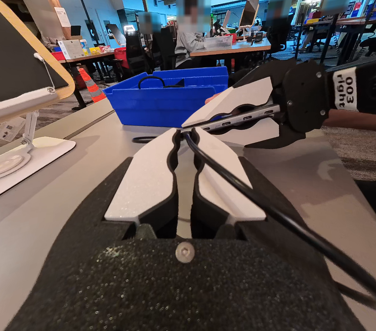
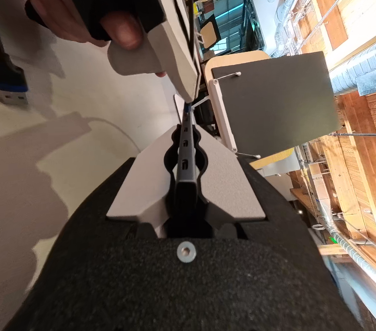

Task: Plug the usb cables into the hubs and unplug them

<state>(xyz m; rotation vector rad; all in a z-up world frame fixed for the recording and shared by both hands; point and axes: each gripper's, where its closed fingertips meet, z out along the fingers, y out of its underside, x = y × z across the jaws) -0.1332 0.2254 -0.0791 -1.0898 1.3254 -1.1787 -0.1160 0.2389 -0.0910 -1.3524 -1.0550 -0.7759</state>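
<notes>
Two grippers meet at one end of a slim grey hub above the worktop (image 1: 91, 138).
The right gripper (image 1: 183, 127) jaws clamp the hub (image 1: 242, 117) lengthwise, its long axis along the fingers, cable end toward the left gripper (image 1: 185, 132), whose jaws pinch the black cable (image 1: 234, 184) there; a blue bin (image 1: 154, 105) stands behind.

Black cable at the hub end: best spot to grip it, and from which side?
Judging by pose, grip the black cable right at its plug end, where the left gripper pinches it now, coming in line with the grey hub. The right gripper clamps the hub's flat faces, leaving that end exposed.
</notes>
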